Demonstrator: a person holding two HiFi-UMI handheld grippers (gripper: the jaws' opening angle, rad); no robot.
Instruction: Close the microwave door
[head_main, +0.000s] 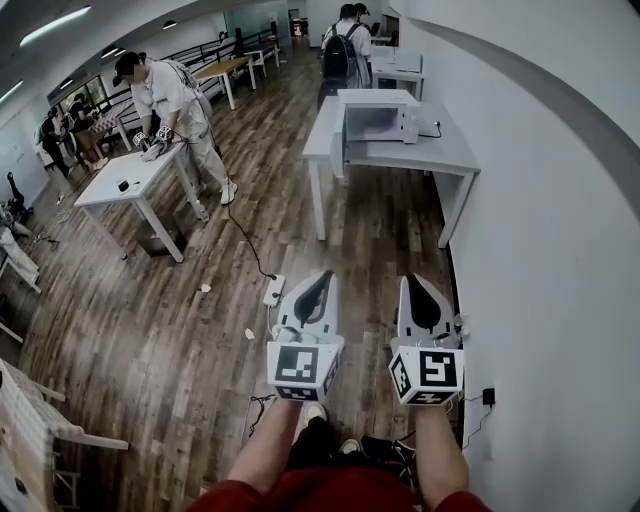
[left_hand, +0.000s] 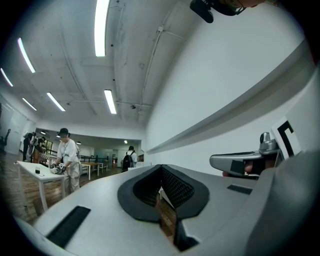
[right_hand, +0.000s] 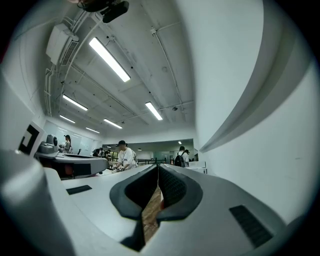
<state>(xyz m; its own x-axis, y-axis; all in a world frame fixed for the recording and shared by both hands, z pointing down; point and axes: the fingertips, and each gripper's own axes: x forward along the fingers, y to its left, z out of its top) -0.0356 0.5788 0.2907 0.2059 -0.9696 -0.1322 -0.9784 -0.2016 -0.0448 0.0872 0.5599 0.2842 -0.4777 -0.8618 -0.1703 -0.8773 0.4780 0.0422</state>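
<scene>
- My left gripper (head_main: 318, 282) has its jaws pressed together.
- My right gripper (head_main: 420, 284) has its jaws together too.
- The microwave (head_main: 378, 120) stands on a table (head_main: 450, 152), well ahead of both jaws.

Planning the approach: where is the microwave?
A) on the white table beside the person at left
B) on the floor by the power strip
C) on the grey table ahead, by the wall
C: the microwave sits on the grey table against the wall, across the floor ahead.
</scene>
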